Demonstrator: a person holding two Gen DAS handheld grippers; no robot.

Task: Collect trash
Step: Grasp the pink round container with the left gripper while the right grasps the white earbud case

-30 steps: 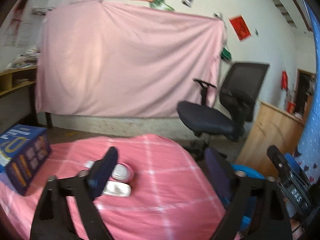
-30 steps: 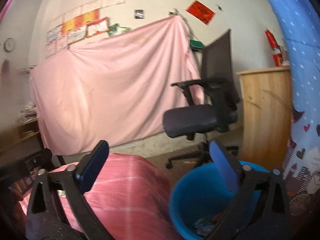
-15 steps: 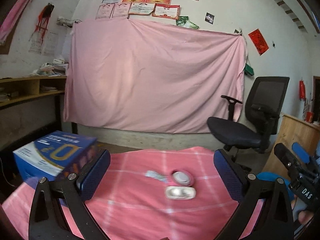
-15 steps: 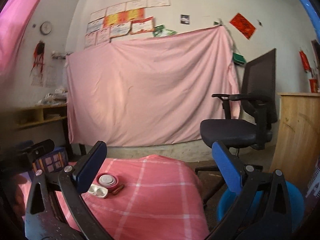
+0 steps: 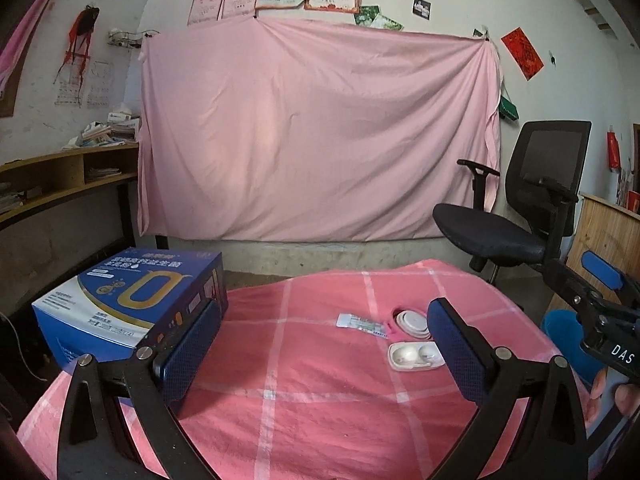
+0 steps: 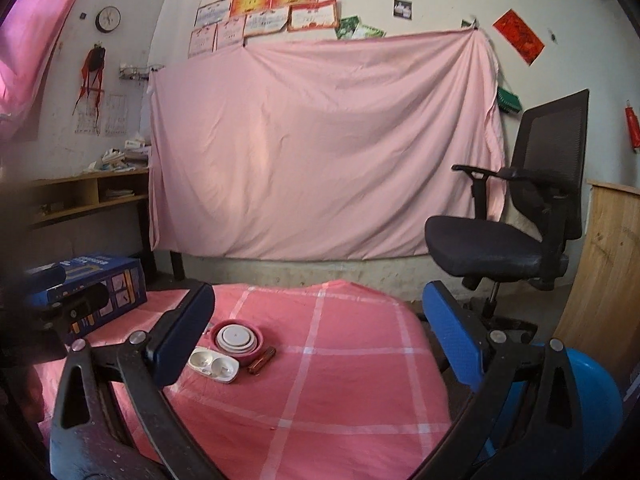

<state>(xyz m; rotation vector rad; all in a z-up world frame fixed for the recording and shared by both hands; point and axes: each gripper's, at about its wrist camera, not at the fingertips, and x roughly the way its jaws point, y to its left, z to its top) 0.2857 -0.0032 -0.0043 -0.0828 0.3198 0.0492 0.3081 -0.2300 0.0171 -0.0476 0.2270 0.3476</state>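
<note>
A plain room with a large pink sheet [image 5: 320, 136] hung on the back wall, certificates above it, and a black office chair [image 5: 520, 216] to the right. In front stands a table under a pink checked cloth [image 5: 304, 380]. On the cloth lie the pieces of trash: a white two-cup tray [image 5: 414, 356], a round pink and white lid [image 5: 410, 320] just behind it, and a flat foil strip [image 5: 362, 323] beside the lid. A small brown stick [image 6: 262, 359] lies next to the lid in the right view. A blue carton [image 5: 128, 304] sits at the table's left end, and a blue bin [image 6: 592, 396] stands on the floor by the right edge.

The left gripper [image 5: 320, 356] hangs above the cloth with its jaws spread wide and nothing between them. The right gripper [image 6: 320, 340] is likewise wide and empty.

The step appears to be reaching for the next piece. To do it well, lower one gripper so the pads straddle the white tray across its narrow side, close gently because thin plastic may buckle, and keep clear of the lid touching it.

Compared with a second ago, both views have swung from the chair and bin towards the table, and the left jaws have just been opening with nothing between them
</note>
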